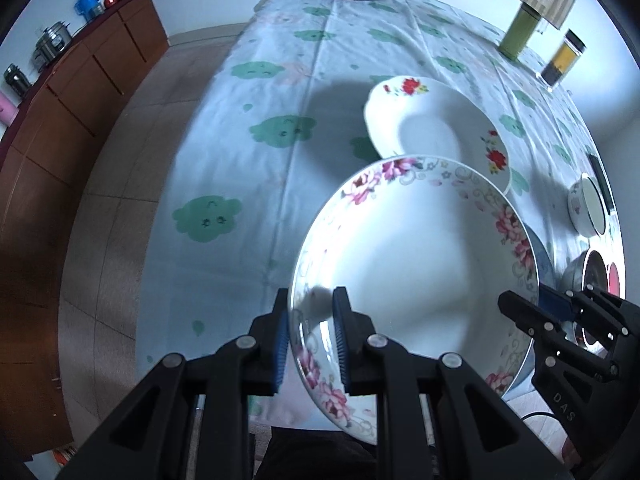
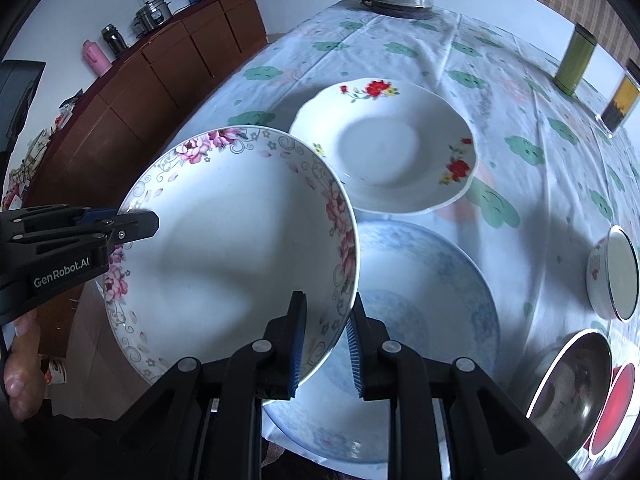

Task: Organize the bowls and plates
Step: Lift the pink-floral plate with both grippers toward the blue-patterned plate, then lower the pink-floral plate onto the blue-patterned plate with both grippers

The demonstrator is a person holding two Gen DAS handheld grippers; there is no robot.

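Porcelain pink-flowered plate (image 2: 240,248) hangs empty between my left gripper (image 1: 310,340) and right gripper (image 2: 326,344), each clamped on opposite rims. It's above the blue plate (image 2: 424,300), near the empty red-flowered plate (image 2: 384,148)

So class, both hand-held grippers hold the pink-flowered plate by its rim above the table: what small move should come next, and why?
Probably carry the pink-flowered plate over the red-flowered plate and lower it there. The left hand-held gripper and right hand-held gripper both clamp its rim, and that plate lies bare just beyond.
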